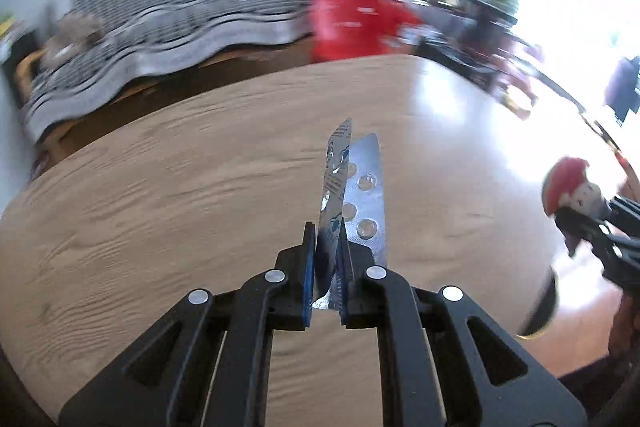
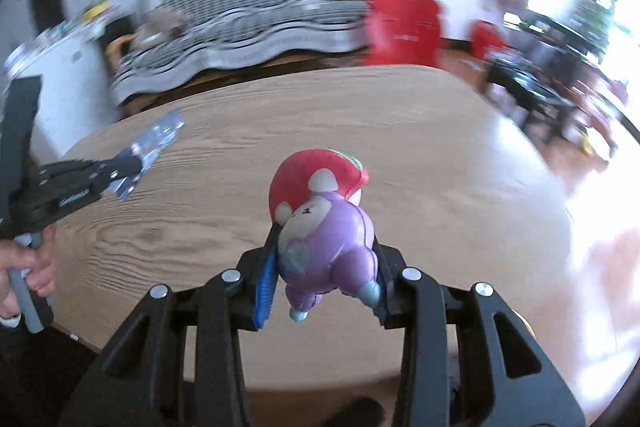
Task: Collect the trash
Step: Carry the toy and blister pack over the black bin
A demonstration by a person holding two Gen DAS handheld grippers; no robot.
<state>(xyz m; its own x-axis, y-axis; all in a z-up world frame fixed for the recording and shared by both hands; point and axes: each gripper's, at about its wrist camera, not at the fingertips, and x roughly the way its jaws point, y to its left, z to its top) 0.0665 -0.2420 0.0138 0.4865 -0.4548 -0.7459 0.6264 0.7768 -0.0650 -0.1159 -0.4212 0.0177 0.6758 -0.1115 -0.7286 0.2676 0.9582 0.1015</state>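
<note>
Blister packs [image 1: 352,195] pinched in left fingers [image 1: 325,267], toy [image 2: 324,239] clamped in right fingers [image 2: 324,291], both angled down

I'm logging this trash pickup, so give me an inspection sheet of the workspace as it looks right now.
Surface: wooden table, bare where visible, glare at its right side.
Job's things: silver blister pack, in the left gripper; purple toy figure with red cap, in the right gripper.
Clutter: nothing seen on the table.
Grippers: left gripper, jaws shut on the blister pack; right gripper, jaws shut on the toy figure.
Cables: nothing seen.
Surroundings: striped sofa, red chair, bright window at right; all blurred.
</note>
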